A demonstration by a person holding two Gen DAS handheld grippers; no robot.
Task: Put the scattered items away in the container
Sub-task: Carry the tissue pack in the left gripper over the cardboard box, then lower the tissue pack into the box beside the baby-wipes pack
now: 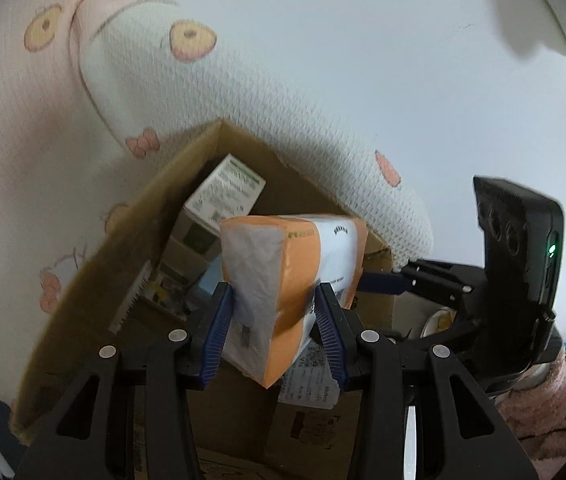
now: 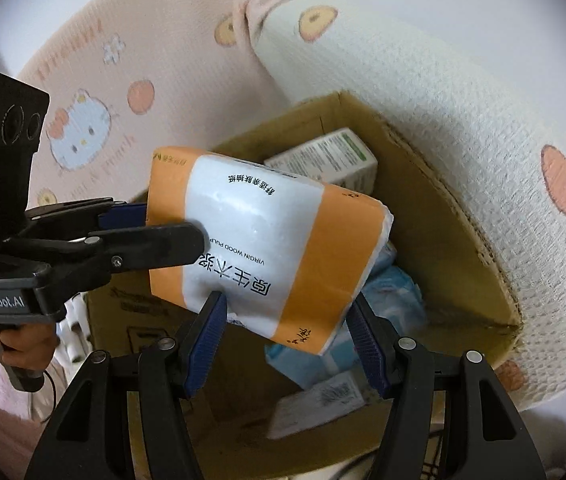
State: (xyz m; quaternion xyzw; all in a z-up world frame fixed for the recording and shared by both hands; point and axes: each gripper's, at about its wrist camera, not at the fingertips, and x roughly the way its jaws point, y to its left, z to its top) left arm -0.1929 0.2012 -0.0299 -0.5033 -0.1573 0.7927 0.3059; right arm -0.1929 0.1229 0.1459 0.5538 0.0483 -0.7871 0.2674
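Both grippers clamp one tissue pack (image 2: pixel 267 240) between them, held over the open cardboard box (image 2: pixel 459 216). Left gripper (image 1: pixel 275 320) has its blue pads pressed into the pack's narrow end, jaws about half open around it. Right gripper (image 2: pixel 287 336) grips the pack's lower edge the same way, its pads against the orange and white wrapper. In the right wrist view the left gripper (image 2: pixel 171 228) reaches in from the left side, one finger above the pack's printed face and one below. In the left wrist view the right gripper's finger (image 1: pixel 383 282) touches the pack from the right.

The pack hangs tilted above the box's opening, not yet inside. Down in the box lie a white carton with green print (image 2: pixel 331 160), a blue and white soft packet (image 2: pixel 395 292) and a flat white box with a barcode (image 2: pixel 319 404). Beside and behind the box is a white knit blanket (image 2: pixel 443 92) with orange fruit prints. A hand (image 2: pixel 23 340) grips the left gripper's handle.
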